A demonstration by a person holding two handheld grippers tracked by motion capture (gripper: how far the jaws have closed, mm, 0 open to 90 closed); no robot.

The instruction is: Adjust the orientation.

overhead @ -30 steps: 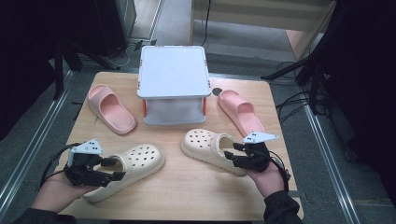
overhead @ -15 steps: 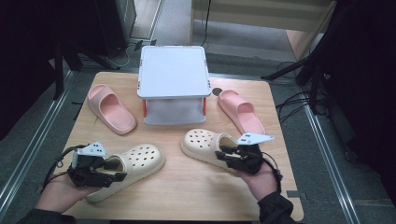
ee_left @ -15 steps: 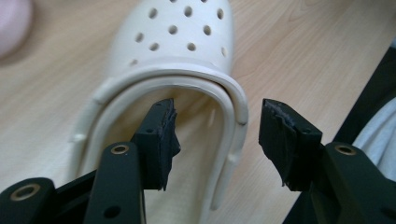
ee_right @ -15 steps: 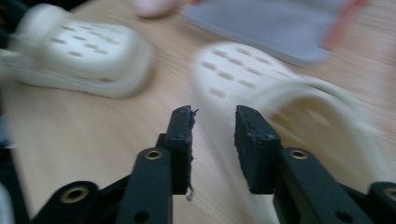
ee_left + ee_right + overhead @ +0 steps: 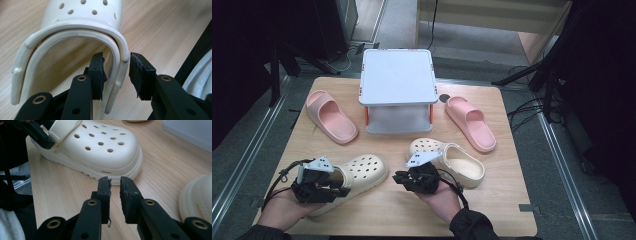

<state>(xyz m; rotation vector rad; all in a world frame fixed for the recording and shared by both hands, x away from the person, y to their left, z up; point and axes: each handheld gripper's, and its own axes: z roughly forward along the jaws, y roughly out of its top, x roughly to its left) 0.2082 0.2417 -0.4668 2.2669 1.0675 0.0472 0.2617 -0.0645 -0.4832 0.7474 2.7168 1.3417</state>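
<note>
Left gripper (image 5: pixel 339 187) sits at the near-left corner of the table (image 5: pixel 387 215), jaws just closing around the heel rim of the left cream clog (image 5: pixel 354 176): one pad inside the rim, one outside, a sliver of gap on the outer side, so not pinching yet. That clog lies near the front edge, toe pointing toward the table middle. Right gripper (image 5: pixel 401 178) is near the front edge at centre, jaws just closing on nothing, a narrow gap left, aimed at the left clog's toe. Right cream clog (image 5: pixel 452 161) is just beside it, untouched. White stand (image 5: pixel 397 77) at the back edge, pink slide (image 5: pixel 330 116) left of it, second pink slide (image 5: pixel 469 123) right.
</note>
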